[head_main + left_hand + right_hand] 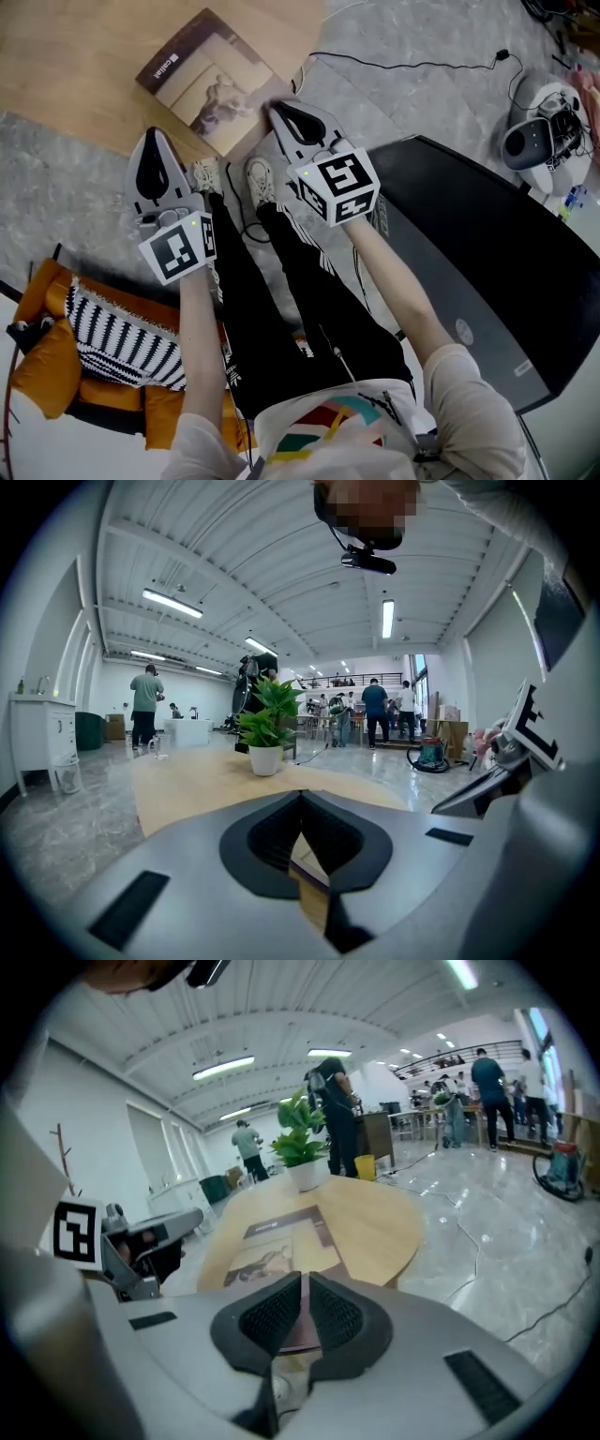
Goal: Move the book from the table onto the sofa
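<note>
Closest in, the person's legs end in pale shoes point(261, 178) on the grey floor, with the orange sofa point(42, 370) and its striped cushion point(122, 342) at the person's left and a black slab point(487, 272) at the right. Just beyond the shoes both arms reach forward. The left tongs point(155, 136) hang off the near edge of the counter point(66, 66), their pads pressed together at the tip with nothing clamped between them. The right tongs point(278, 109) are also closed down to a hairline slit, and they grip nothing. Their tip lies over the near right edge of the book point(211, 80). Since the jaws part sideways while the book lies flat, they could not be pinching it as they stand. Whether the tip rests on the cover or hovers just above it is hard to tell from these angles. The book itself lies flat on the wooden counter, cover up, its near corner close to the counter's edge and well apart from the sofa. Farther off, a potted plant point(265, 728) stands at the counter's far side, and people point(145, 705) stand about the hall behind. By the look of it, the task is at its very start: the book has yet to be gripped, lifted off the counter, carried back and to the left, and laid on the sofa.
</note>
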